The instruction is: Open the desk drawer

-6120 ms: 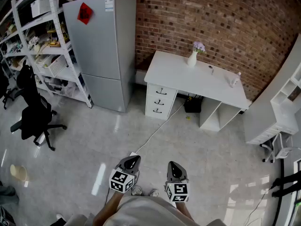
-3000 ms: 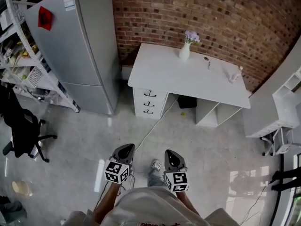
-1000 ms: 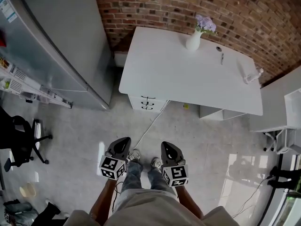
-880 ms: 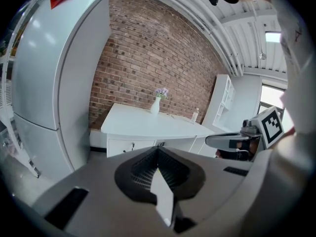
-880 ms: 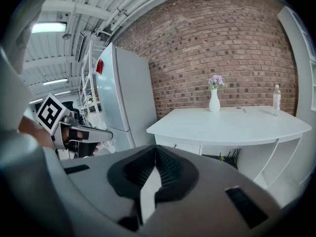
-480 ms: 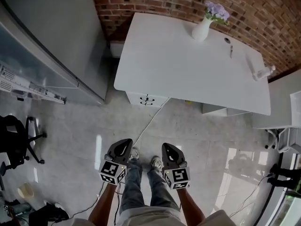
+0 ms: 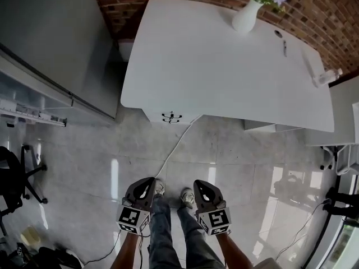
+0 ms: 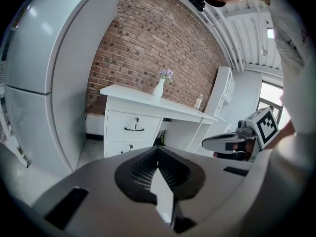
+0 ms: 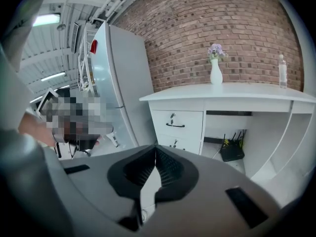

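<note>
The white desk (image 7: 224, 60) stands against the brick wall, its drawer stack under the left end. In the head view only the black drawer handles (image 7: 171, 117) show below the desk top. The left gripper view shows the top drawer (image 8: 134, 126) closed, and the right gripper view shows that drawer (image 9: 176, 121) closed too. My left gripper (image 7: 149, 184) and right gripper (image 7: 201, 185) hang side by side above the person's feet, well short of the desk. Both point toward the drawers, shut and with nothing in them.
A grey fridge (image 7: 50, 38) stands left of the desk. On the desk are a white vase with flowers (image 7: 249, 13) and a bottle (image 7: 325, 77). A white cable (image 7: 174, 150) runs across the floor from the drawers. A black box (image 9: 231, 152) sits under the desk.
The view has closed in on the desk, which now fills the upper frame. Both grippers have sunk lower, still side by side and shut.
</note>
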A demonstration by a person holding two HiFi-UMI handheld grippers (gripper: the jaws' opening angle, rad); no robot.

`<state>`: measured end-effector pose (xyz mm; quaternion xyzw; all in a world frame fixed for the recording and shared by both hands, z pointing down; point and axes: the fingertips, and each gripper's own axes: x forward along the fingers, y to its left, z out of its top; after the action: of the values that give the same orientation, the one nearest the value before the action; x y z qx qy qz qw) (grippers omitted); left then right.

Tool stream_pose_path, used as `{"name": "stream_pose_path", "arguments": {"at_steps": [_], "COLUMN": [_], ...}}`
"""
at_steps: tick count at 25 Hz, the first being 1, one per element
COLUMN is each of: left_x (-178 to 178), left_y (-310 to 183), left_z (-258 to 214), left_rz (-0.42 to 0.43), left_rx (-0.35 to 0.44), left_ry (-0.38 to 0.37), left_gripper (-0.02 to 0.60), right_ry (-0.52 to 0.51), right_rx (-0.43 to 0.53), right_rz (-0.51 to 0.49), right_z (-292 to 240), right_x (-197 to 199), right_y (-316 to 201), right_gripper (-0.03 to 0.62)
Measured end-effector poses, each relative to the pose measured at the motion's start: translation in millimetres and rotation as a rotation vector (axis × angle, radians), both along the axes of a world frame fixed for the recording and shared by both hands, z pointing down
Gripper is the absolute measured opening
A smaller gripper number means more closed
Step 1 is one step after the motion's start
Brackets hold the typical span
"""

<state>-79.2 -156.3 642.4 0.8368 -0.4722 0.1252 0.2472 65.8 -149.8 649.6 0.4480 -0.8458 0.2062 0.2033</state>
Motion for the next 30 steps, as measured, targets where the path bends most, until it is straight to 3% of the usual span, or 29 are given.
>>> {"name": "stream_pose_path", "arguments": {"at_steps": [12,16,20,22,25,27,30], "left_x": [-5,-13,-14,-14,-18,-20,-23], "left_y": [0,-4,0,-1,-3,-4,-8], "left_z": [72,84,86,84,81,79,78], "left_rz": [-0.014,-0.024,-0.024,-0.022,-0.027,-0.030,-0.029], "left_rx": [-0.040,-0.042,-0.049,-0.047,-0.040,-0.036,-0.031], "left_ry": [0.027,0.026,0.033,0.034,0.036,0.038,0.043], "left_gripper": [0.012,0.012,0.012,0.012,0.012,0.012,0.012], "right_ry": [0.024,-0.060,-0.344,-0.608,-1.084,-1.316,-1.500], "right_rx": [-0.054,-0.088,-0.181,-0.271,-0.380,-0.377,-0.373], "right_rz": [-0.024,0.009,0.127,0.282,0.549,0.614,0.643], "right_z": [78,85,75,78,88,88,92], "right_x": [-10,-14,-15,-6,15,24,25], "right_y": [4,1,-7,-15,-24,-28,-30], "right_gripper": [0.017,0.017,0.018,0.018,0.018,0.017,0.018]}}
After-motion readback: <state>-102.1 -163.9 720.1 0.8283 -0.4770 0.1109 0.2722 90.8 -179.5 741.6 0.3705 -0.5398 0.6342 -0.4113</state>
